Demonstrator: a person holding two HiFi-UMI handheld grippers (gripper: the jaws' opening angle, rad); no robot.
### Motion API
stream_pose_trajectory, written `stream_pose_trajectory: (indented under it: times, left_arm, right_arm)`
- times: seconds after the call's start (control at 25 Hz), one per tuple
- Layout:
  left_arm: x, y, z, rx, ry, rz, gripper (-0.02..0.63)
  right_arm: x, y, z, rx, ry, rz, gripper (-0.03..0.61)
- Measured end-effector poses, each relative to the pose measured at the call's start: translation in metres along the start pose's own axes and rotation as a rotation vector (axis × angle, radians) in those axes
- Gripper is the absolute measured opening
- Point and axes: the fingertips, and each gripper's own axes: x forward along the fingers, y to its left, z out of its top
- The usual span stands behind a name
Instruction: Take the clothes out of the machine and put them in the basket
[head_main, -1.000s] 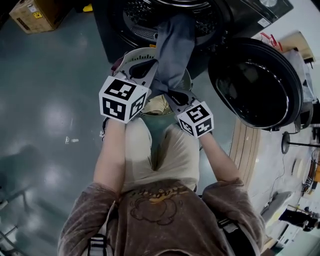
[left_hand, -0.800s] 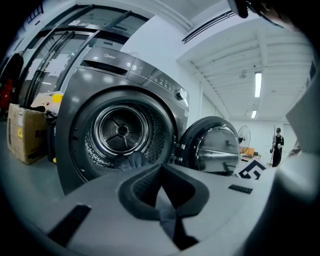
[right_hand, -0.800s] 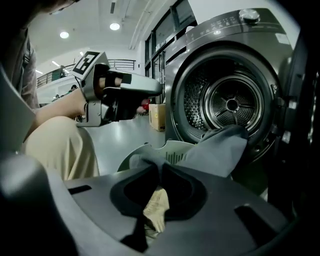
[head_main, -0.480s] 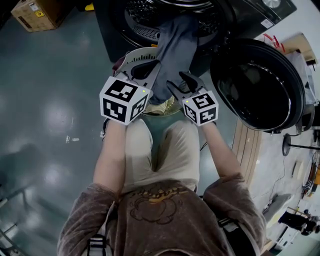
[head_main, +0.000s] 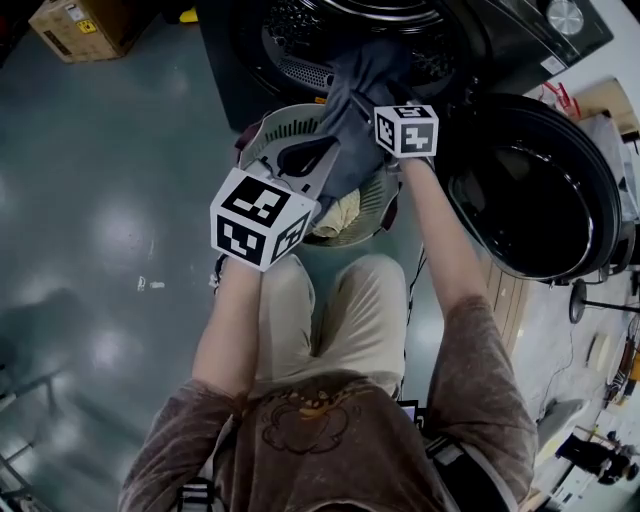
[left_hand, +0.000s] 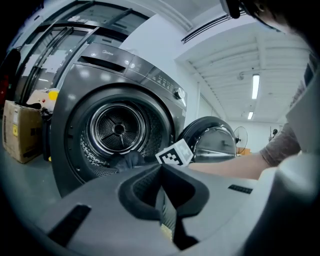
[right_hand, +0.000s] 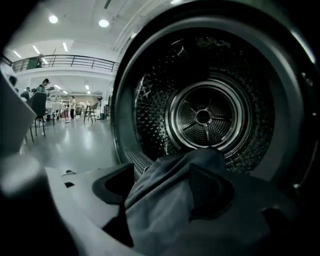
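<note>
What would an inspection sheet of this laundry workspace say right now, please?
Surface: grey floor, glossy, a small white scrap on it.
Job's things: grey garment drapes from the drum into the basket; beige cloth already in.
Clutter: cardboard box left of the machine.
Grippers: left tongs shut, above the basket; right tongs at the drum mouth, jaws just opening, garment between them, not pinched.
Cables: thin lead by the basket.
Surroundings: machine door swung open; people at desks far off.
</note>
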Motion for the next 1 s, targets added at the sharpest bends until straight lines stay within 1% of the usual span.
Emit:
stream_pose_trajectory:
  times: [0.12,0.24,0.4,0.48,0.56,0.72,0.8,0.88,1.0]
  left_arm:
    - [-0.001,0.004,0.000,-0.017,-0.001,-0.007,0.008]
    - [0.001,0.004,-0.001,-0.019,0.001,-0.024,0.008]
    - [0.004,0.003,-0.001,-0.010,0.008,-0.041,0.008]
    - [0.005,0.004,-0.002,-0.008,0.011,-0.043,0.008]
    - [0.004,0.005,-0.003,-0.011,0.011,-0.043,0.008]
    - [0.001,0.009,-0.002,-0.017,0.009,-0.039,0.008]
    - [0.001,0.008,-0.002,-0.019,0.010,-0.042,0.008]
    - [0.000,0.008,-0.002,-0.018,0.010,-0.044,0.008]
    - [-0.001,0.009,-0.002,-0.016,0.010,-0.042,0.008]
  right_arm:
    - [0.028,-0.024,0.008,0.033,0.004,-0.051,0.341]
    - [0.054,-0.038,-0.001,0.028,0.068,-0.091,0.348]
    - [0.079,-0.045,-0.006,-0.003,0.139,-0.129,0.354]
    - [0.085,-0.049,-0.008,0.007,0.171,-0.147,0.377]
    - [0.087,-0.051,-0.010,0.024,0.183,-0.155,0.394]
    - [0.088,-0.050,-0.010,0.031,0.184,-0.136,0.384]
    - [0.087,-0.049,-0.010,0.020,0.182,-0.134,0.365]
    - [0.086,-0.046,-0.010,-0.003,0.176,-0.134,0.329]
    - [0.081,-0.038,-0.009,-0.055,0.166,-0.137,0.184]
